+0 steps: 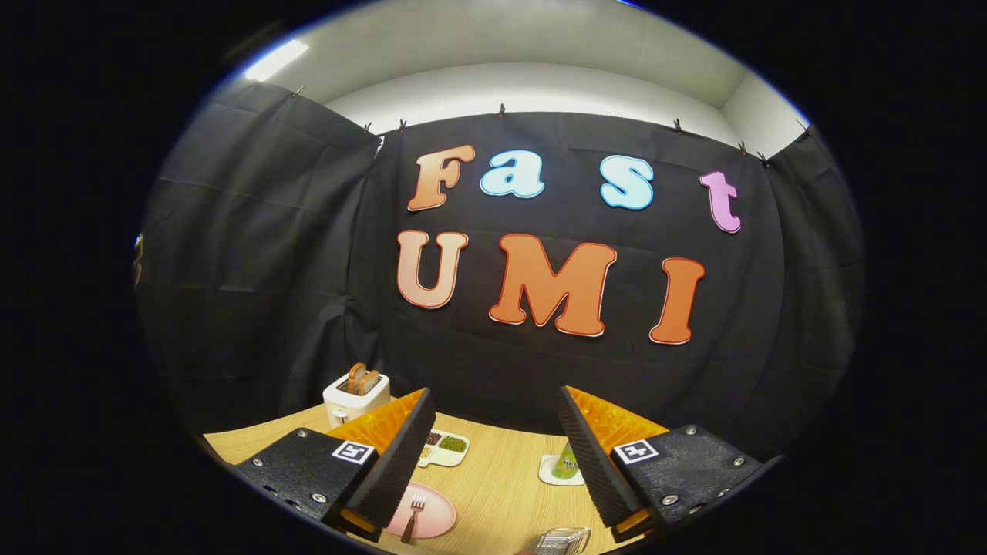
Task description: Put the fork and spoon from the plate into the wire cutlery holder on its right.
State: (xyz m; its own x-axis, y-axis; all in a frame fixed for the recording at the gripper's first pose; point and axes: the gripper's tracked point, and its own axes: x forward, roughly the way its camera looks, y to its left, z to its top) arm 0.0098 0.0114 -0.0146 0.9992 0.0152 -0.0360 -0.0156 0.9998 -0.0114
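At far left on the light wooden worktop [501, 486] stands a white toaster [355, 399] with two brown bread slices [362, 378] upright in its slots. Beside it my left finger partly hides a white divided dish [446, 448] holding green and brown bits. Nearer me a silver fork [415, 515] lies on the round pink plate [432, 512]. My gripper [493, 462] hangs wide open, holding nothing. Beyond its right finger a green item sits on a small white dish [557, 470]. The wire cutlery holder [563, 539] sits right of the plate.
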